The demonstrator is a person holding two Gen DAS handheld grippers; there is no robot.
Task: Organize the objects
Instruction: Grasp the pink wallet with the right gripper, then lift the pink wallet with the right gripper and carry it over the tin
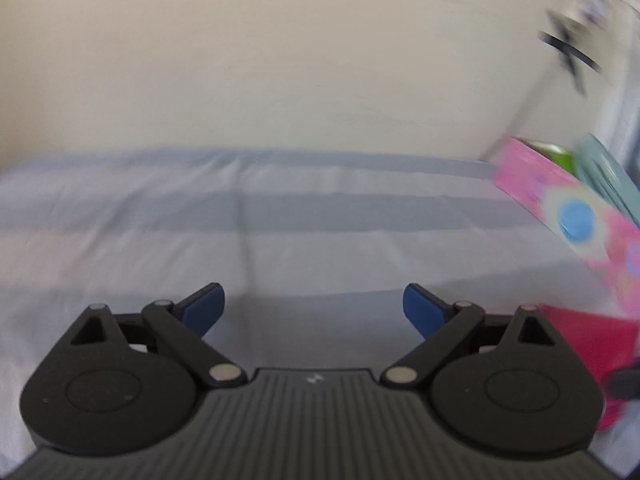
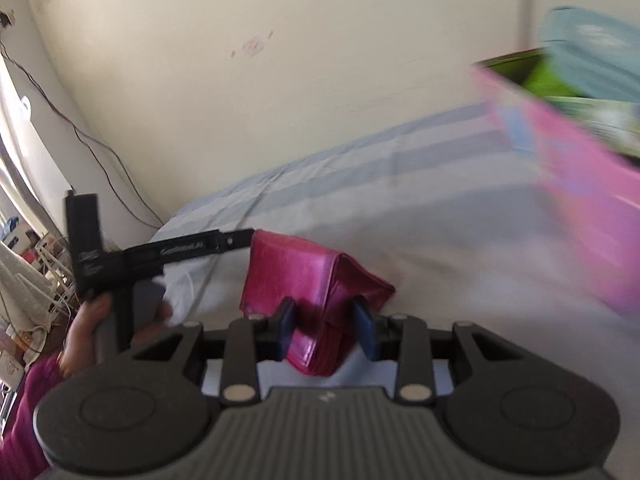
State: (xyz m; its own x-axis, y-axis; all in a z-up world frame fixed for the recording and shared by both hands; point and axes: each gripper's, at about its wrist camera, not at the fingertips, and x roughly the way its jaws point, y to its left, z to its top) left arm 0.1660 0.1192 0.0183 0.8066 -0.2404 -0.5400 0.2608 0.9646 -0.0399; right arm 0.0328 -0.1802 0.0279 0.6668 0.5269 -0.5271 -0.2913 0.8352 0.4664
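My right gripper (image 2: 326, 330) is shut on a magenta leather wallet (image 2: 308, 280) and holds it above the bed. The wallet's edge also shows at the lower right of the left wrist view (image 1: 580, 336). My left gripper (image 1: 313, 308) is open and empty over the pale blue striped bedsheet (image 1: 240, 216). In the right wrist view it appears at the left (image 2: 168, 254), held by a hand. A pink patterned box (image 2: 584, 184) stands at the right, blurred; it also shows in the left wrist view (image 1: 568, 208).
Green items (image 2: 540, 76) and a light blue object (image 2: 592, 52) sit in or behind the pink box. A cream wall (image 2: 280, 80) backs the bed. A cable (image 2: 80, 132) runs down the wall at the left, with cluttered shelves (image 2: 24, 256) beyond.
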